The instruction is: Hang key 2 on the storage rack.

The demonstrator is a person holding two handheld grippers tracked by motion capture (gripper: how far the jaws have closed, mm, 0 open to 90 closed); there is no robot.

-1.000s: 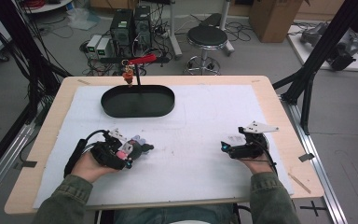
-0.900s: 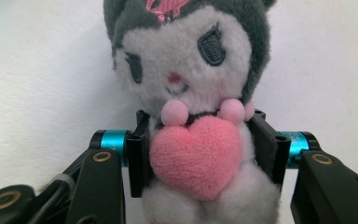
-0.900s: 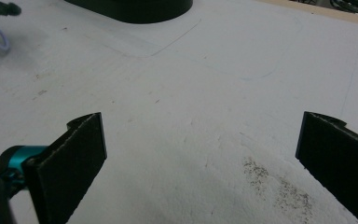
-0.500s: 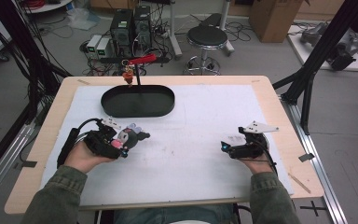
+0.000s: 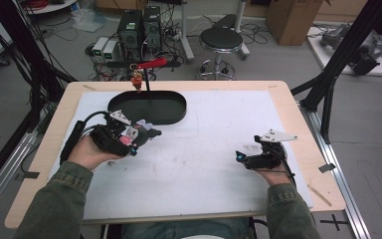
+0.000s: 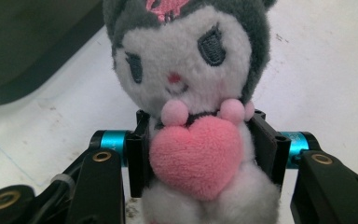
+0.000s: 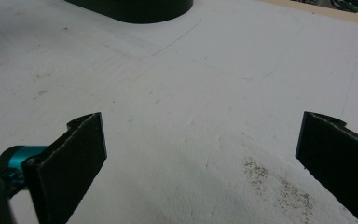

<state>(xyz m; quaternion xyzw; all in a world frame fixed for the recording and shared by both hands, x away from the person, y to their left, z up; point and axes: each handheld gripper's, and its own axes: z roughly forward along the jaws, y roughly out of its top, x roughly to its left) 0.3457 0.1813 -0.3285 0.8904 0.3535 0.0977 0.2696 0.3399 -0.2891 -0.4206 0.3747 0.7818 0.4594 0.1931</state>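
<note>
Left gripper pinches the plush toy at its body, jaws on both sides of the pink heart, held over the white mat just in front of the black tray. Right gripper spread wide, nothing between jaws, low over mat's right side.

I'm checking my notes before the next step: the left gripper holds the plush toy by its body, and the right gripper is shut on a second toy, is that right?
Not quite. The left gripper does clamp the plush toy by its body, but the right gripper is open with nothing between its jaws, as the right gripper view shows.
</note>
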